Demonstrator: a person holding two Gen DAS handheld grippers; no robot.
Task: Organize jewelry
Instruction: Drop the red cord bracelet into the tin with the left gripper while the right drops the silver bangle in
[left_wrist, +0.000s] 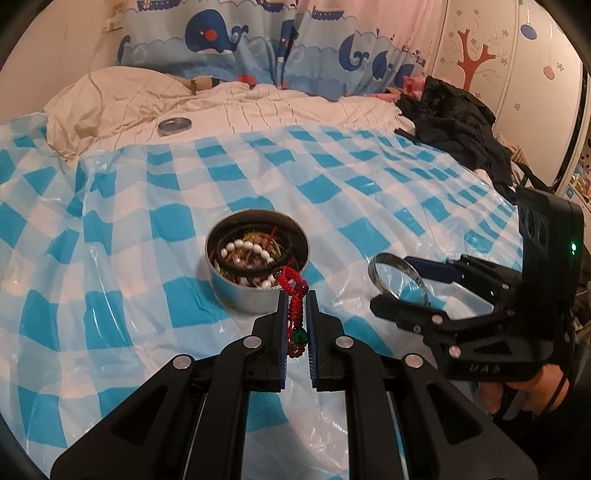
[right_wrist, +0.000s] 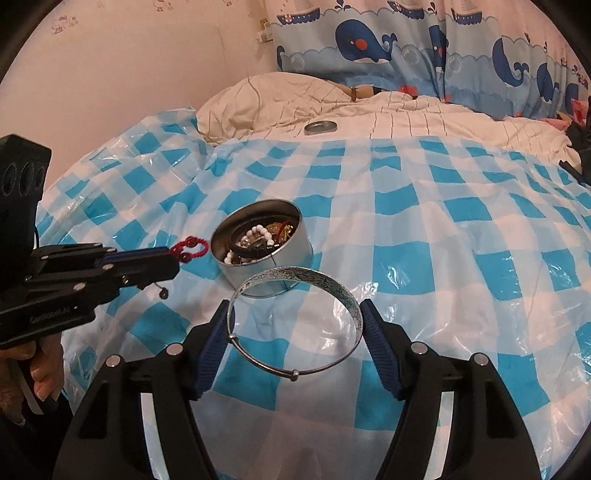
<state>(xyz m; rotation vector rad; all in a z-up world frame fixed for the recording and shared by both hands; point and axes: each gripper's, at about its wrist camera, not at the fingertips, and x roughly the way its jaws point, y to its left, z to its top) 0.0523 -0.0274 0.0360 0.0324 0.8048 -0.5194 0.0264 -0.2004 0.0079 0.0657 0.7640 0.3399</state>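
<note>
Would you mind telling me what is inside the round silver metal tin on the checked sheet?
The round silver metal tin holds a white bead strand, a black corded bracelet and gold-coloured pieces, all tangled. Whatever lies beneath them is covered.

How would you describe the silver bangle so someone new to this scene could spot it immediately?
Start at the blue-and-white checked sheet covering the bed, then find the round metal tin full of jewelry. Just in front of it, the right gripper holds the silver bangle between its blue pads. It is a large engraved metal hoop, unlike the red braided cord bracelet clamped in the left gripper.
</note>
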